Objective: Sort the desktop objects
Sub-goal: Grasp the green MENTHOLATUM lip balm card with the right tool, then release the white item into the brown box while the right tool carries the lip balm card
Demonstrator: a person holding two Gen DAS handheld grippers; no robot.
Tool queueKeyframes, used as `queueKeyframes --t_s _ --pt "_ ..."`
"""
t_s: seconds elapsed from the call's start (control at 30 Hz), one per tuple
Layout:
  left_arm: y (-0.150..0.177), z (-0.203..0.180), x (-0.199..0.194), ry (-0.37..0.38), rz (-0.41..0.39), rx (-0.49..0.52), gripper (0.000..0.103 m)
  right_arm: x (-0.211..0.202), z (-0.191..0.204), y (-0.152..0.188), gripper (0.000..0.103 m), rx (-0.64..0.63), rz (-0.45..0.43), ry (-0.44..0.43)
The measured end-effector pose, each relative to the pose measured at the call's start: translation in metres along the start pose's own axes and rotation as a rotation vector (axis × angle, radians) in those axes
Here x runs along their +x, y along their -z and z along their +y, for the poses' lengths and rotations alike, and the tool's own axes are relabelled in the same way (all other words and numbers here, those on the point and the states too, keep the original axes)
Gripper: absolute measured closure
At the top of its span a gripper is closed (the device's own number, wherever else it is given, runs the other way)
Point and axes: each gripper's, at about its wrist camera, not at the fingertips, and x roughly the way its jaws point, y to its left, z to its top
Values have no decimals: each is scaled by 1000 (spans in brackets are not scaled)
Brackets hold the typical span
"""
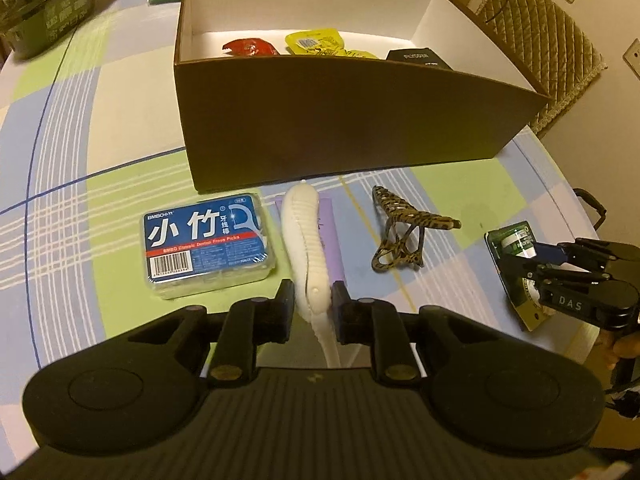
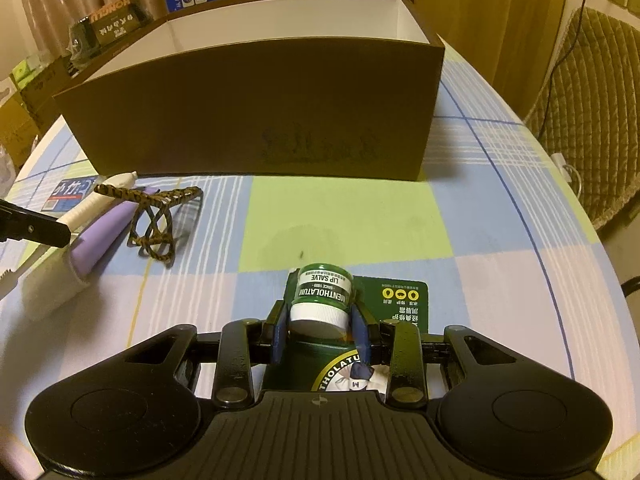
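Observation:
My left gripper is shut on a white ribbed toothbrush-like handle that lies over a purple tube. A blue floss-pick box lies to its left and a leopard-print hair clip to its right. My right gripper is shut on a green Menthol lip-salve pack on its card; it also shows in the left wrist view. The brown cardboard box stands behind, holding red, yellow and black packets.
The checked tablecloth covers the table, whose right edge curves near a quilted chair. Dark packages and boxes stand at the far left behind the brown box.

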Motion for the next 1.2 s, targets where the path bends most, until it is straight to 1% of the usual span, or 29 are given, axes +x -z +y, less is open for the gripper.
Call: queueKeyframes --t_s 0.27,0.57,0.73,1.0,1.2 --pt "3 -1 -18 11 -34 -8 87 -18 -4 0 72 17 -31 -16" --pt "-4 -6 -46 24 -107 -6 87 -43 1 -20 72 -3 -96 -43" --pt "-6 -7 -59 31 -142 -7 87 -54 7 -31 72 -29 -120 -75" --pt "-18 -11 -79 49 -210 -6 87 -71 20 -57 72 -77 -183 -139" --pt "-36 -13 -86 57 -255 -4 87 -75 29 -84 72 -98 -229 -189"
